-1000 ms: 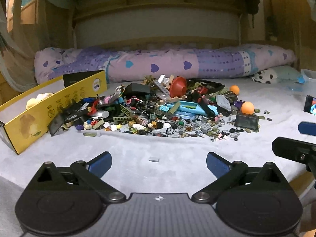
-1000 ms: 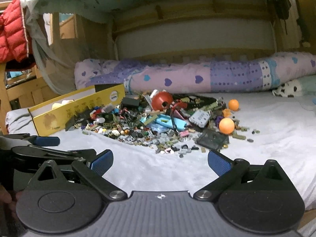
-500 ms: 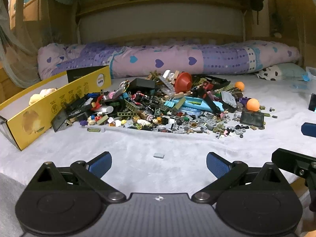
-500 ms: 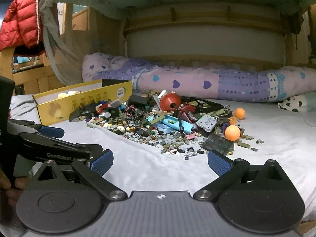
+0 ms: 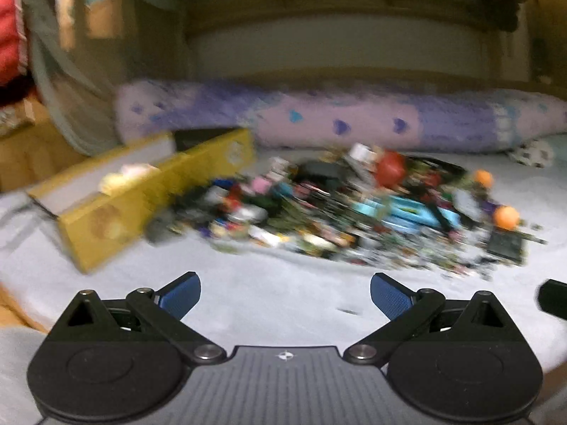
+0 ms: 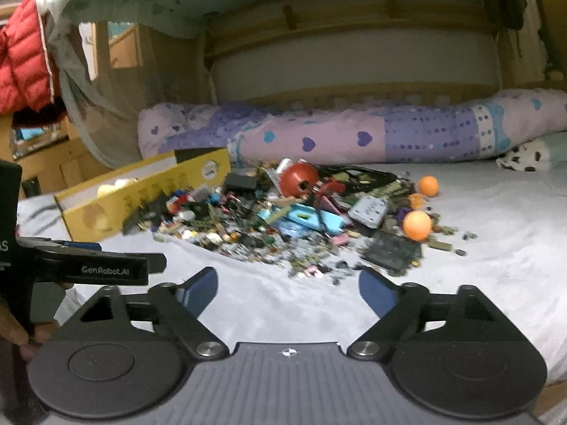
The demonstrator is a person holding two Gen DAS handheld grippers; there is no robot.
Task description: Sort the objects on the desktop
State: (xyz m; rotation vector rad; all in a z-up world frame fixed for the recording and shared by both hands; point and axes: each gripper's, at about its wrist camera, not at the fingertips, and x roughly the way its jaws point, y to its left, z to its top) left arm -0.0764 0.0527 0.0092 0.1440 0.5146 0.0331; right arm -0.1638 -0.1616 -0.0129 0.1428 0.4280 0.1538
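I hold both grippers low over the near edge of a grey bedsheet (image 6: pixel 496 248). The left gripper (image 5: pixel 285 292) and right gripper (image 6: pixel 287 292) have jaws apart, holding nothing. A pile of small toy parts (image 6: pixel 283 219) lies mid-bed, beside a yellow box (image 6: pixel 141 191) at its left.

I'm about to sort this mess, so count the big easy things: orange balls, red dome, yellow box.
Orange balls: 2
Red dome: 1
Yellow box: 1
Total: 4
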